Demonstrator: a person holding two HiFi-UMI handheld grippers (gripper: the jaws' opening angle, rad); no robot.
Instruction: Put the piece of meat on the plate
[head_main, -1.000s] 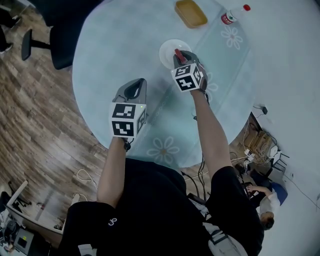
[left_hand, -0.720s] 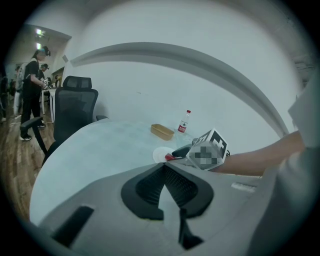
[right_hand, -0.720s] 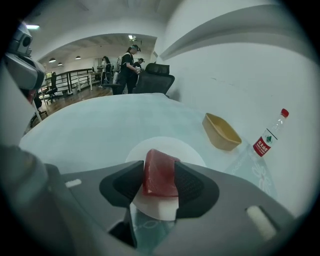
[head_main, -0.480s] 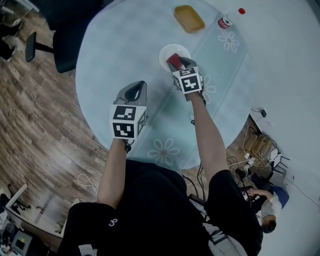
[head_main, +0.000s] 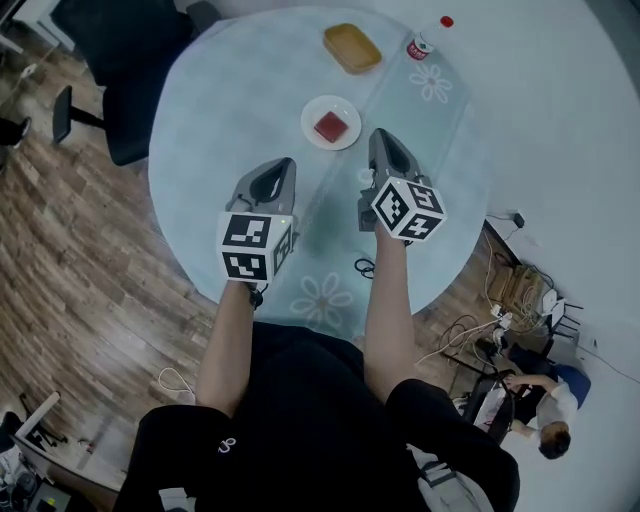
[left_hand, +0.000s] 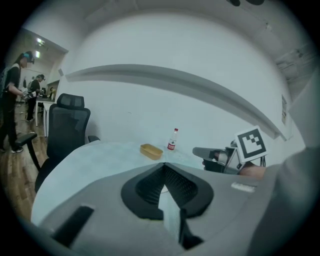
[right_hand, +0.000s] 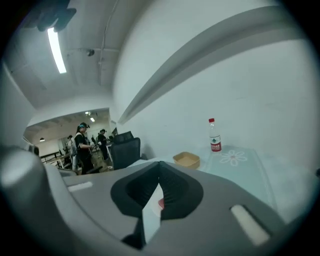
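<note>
A red piece of meat (head_main: 331, 127) lies on the small white plate (head_main: 312, 112) on the round pale-blue table (head_main: 225, 95). My right gripper (head_main: 383, 138) hangs above the table, near side and right of the plate, shut with nothing in it. In the right gripper view its jaws (right_hand: 159, 163) meet at the tips, and a bit of the meat (right_hand: 160, 202) shows behind them. My left gripper (head_main: 272, 166) hovers left of the right one, jaws together and empty. In the left gripper view its tips (left_hand: 163, 164) touch, and the right gripper (left_hand: 201, 151) shows at the right.
A yellow tray (head_main: 352, 48) and a red-capped bottle (head_main: 419, 45) stand at the table's far side. A black office chair (head_main: 110, 75) is at the table's left. Cables lie on the floor at the right. People stand in the far room (right_hand: 82, 142).
The right gripper let go of the meat on the plate, drew back toward me, rose and rolled, its jaws closing. The left gripper rose a little.
</note>
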